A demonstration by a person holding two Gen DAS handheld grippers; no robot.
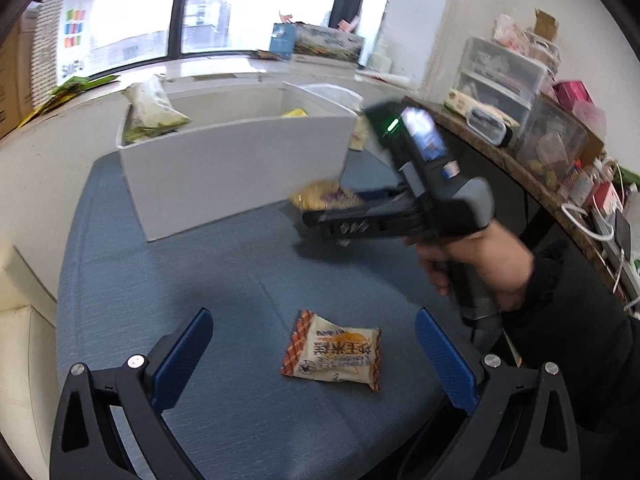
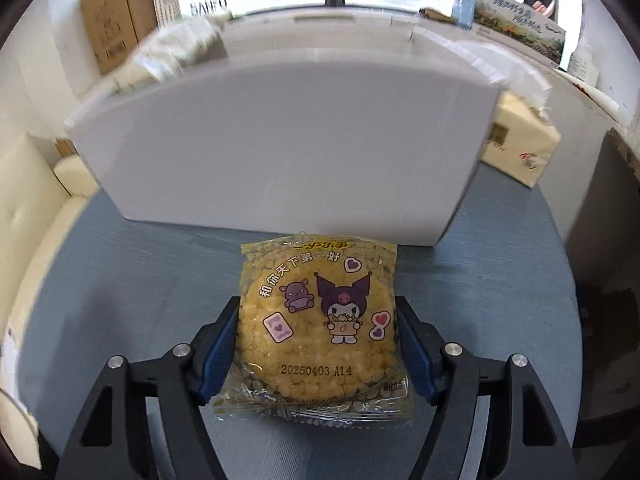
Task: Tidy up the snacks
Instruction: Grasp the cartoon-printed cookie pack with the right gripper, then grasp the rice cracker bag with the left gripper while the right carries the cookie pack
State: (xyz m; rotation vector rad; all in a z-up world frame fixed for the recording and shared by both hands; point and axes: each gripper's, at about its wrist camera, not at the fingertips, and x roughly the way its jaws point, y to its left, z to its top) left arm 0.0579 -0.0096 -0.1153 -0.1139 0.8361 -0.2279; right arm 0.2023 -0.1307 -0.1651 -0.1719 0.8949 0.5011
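Right gripper pinches a yellow corn-cake packet between its blue pads, just near of the white box on the blue table. Left gripper spread wide, an orange-edged rice-cracker packet lying untouched between its fingers.

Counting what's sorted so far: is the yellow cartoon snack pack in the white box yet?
Not yet. The yellow snack pack sits between the right gripper jaws, in front of the white box, above the blue tabletop.

yellow cake packet – purple cartoon print | orange-cream snack packet – checked edge | white box | blue cloth
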